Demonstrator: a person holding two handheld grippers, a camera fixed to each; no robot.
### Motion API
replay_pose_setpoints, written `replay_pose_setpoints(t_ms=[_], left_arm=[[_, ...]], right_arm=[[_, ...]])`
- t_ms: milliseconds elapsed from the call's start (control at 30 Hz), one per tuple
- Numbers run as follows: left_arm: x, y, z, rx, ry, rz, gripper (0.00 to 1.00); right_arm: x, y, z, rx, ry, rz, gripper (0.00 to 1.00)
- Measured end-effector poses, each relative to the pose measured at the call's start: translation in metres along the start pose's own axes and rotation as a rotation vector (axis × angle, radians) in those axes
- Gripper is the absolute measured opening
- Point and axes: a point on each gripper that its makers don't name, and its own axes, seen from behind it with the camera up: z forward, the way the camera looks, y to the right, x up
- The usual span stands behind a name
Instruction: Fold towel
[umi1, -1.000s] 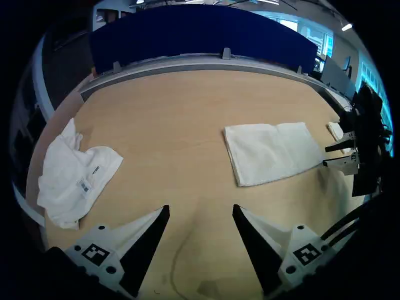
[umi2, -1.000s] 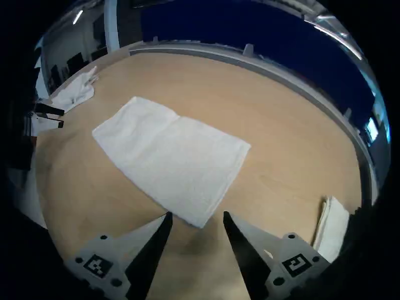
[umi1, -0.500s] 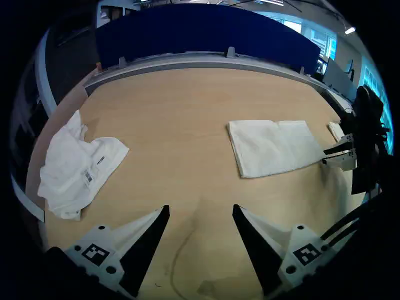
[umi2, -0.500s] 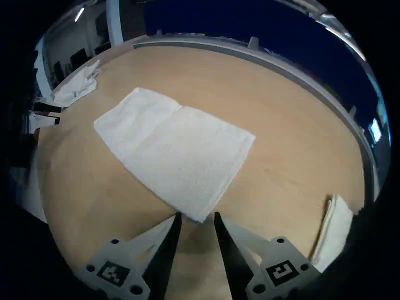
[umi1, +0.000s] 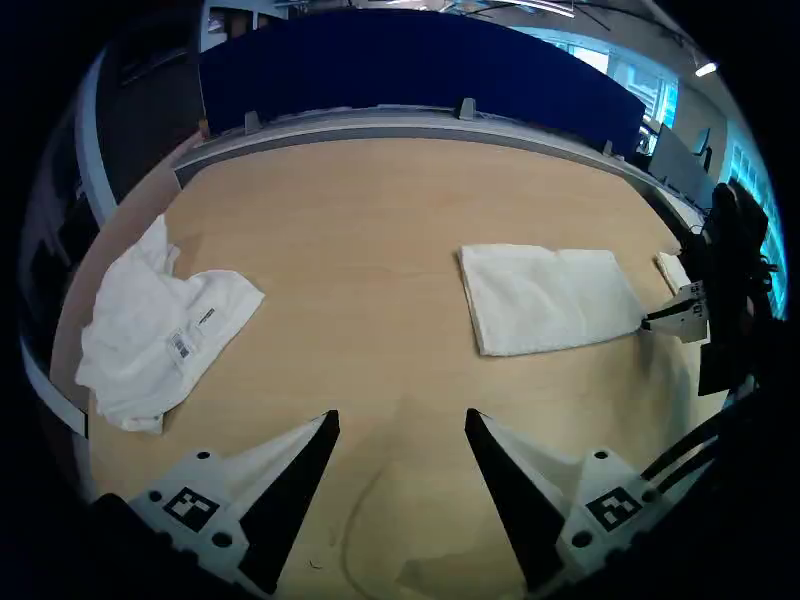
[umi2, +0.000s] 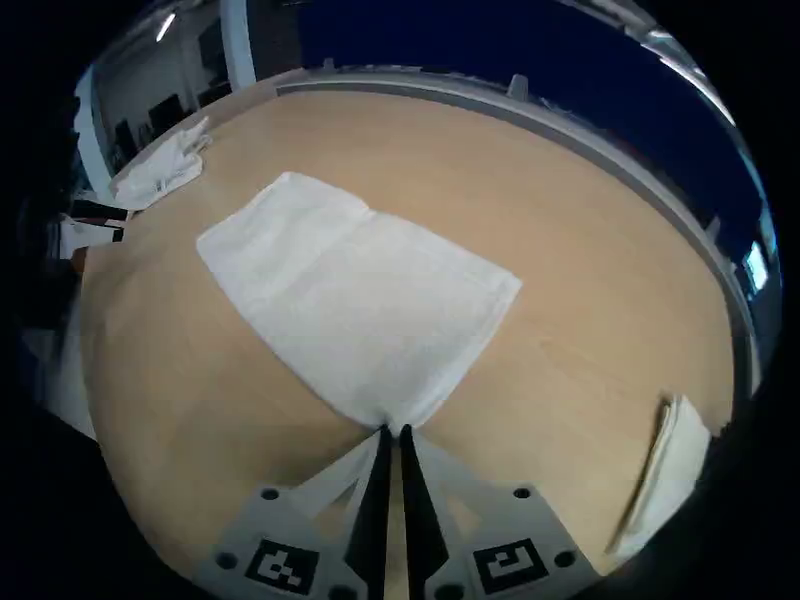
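- The pale wooden table carries everything.
- The flat white rectangular towel lies spread on it.
- The crumpled white cloth lies well apart from the towel.
- Your right gripper pinches the towel's near corner between both fingers.
- Your left gripper hovers over bare wood, fingers wide apart.

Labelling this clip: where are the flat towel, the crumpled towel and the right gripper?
flat towel (umi2: 360, 300): right gripper view, middle of the cloth.
crumpled towel (umi1: 150, 330): left gripper view, centre of the heap.
right gripper (umi2: 392, 432): right gripper view, between its fingertips.
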Motion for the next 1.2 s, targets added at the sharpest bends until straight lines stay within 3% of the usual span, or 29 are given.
replay_pose_setpoints(t_ms=[400, 967, 1200], left_arm=[[-0.001, -0.004, -0.003, 0.005, 0.000, -0.004, 0.93], [0.006, -0.006, -0.011, 0.004, 0.031, -0.029, 0.93], [0.004, -0.007, -0.017, 0.004, 0.035, -0.042, 0.94]], right_arm=[[0.022, 0.008, -0.008, -0.023, 0.034, -0.034, 0.04], [0.118, 0.003, -0.036, -0.069, 0.155, -0.196, 0.04], [0.143, -0.005, -0.038, -0.067, 0.181, -0.235, 0.04]])
